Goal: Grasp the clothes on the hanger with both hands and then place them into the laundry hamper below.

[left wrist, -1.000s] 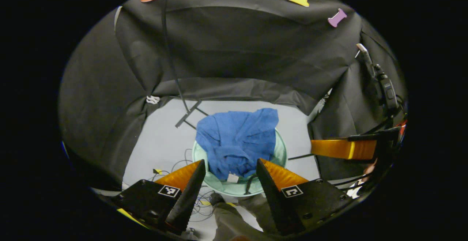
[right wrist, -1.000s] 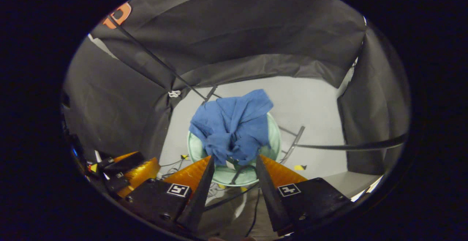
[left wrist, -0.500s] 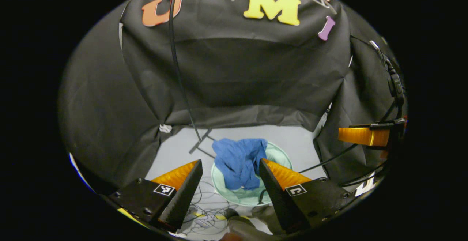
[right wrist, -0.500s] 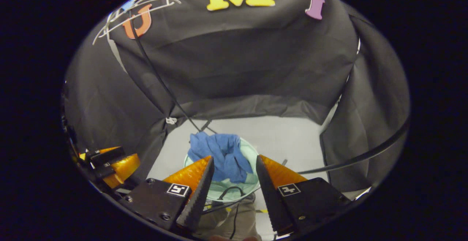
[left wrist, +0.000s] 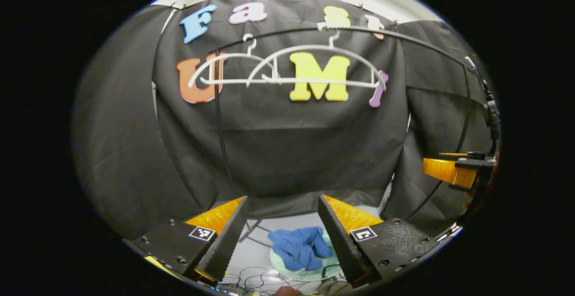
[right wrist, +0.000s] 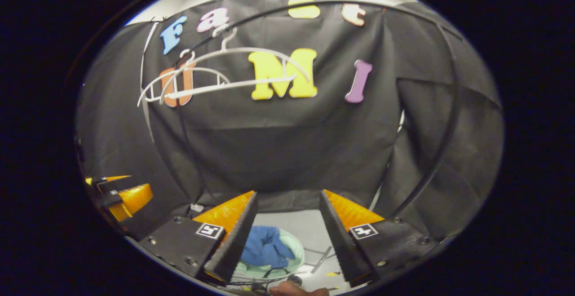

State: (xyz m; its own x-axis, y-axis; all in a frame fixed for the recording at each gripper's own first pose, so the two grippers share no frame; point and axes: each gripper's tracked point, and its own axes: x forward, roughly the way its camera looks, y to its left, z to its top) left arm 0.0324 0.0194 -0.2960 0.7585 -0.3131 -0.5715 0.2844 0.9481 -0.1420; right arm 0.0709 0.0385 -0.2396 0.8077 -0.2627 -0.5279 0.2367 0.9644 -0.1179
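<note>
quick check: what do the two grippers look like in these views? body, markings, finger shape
Left gripper and right gripper look alike: each has two black, textured base blocks with screws, and each block carries a small square black-and-white marker. The fingers are wedge-shaped, tapering to points, with ridged inner faces.

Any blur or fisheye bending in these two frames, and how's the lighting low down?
Left gripper view: rail and hangers bow into arcs, slightly soft. Right gripper view: same bending, hangers tilted; blue clothes in the hamper small but evenly lit, no glare.
</note>
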